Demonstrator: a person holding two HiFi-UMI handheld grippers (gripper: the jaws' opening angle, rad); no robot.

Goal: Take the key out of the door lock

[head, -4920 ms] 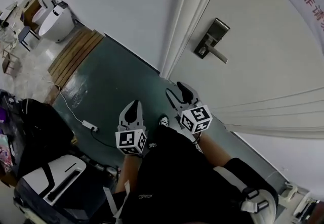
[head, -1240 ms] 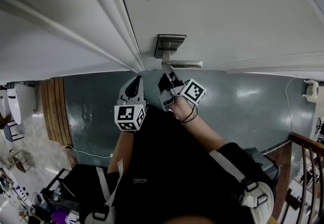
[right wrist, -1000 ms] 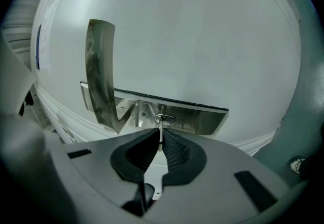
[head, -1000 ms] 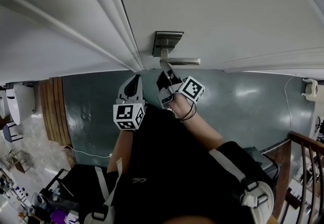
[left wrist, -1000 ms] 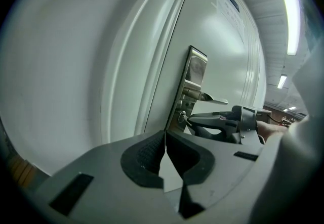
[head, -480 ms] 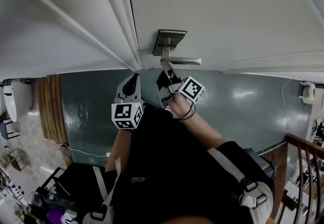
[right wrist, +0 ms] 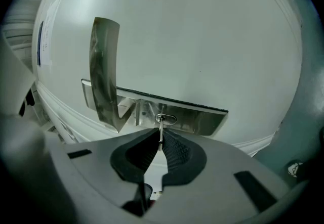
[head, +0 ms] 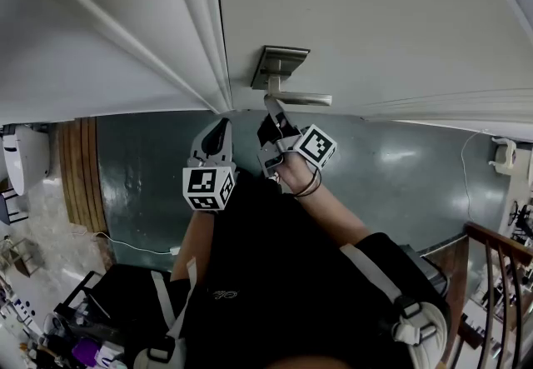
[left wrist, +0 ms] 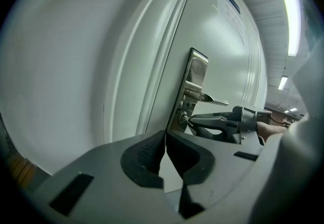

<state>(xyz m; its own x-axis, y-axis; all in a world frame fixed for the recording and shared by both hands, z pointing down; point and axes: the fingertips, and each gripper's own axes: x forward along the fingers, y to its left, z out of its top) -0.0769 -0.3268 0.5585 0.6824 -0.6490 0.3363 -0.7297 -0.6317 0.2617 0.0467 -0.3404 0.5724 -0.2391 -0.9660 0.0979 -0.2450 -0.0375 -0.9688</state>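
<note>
The right tongs (right wrist: pixel 160 143) are clenched on the small silver metal key (right wrist: pixel 160 127). In the right gripper view its thin blade stands on edge between the two black ribbed pads (right wrist: pixel 174 149) and runs straight ahead from their tips into the oval keyhole (right wrist: pixel 165 118). The keyhole sits in the long brushed-steel lock plate (right wrist: pixel 195 117), directly in front of these tongs and very close to their tips. The plate's steel lever handle (right wrist: pixel 104 81) lies off to the left of the jaws in that view. The key is thus seated in the lock, with its outer end pinched by the right tongs. In the head view the right tongs (head: pixel 270 107) reach up to the plate just under the lever handle (head: pixel 301 97) on the white panelled door (head: pixel 375 9). The left tongs (head: pixel 221 126) hang just beside the right ones, short of the door and over the dark green floor (head: pixel 141 167), touching nothing. In the left gripper view the left tongs (left wrist: pixel 165 136) are closed tip to tip with nothing between them. The lock plate (left wrist: pixel 196 79) stands ahead and to their right, where the right tongs (left wrist: pixel 191 119) come in from the right to meet it.
</note>
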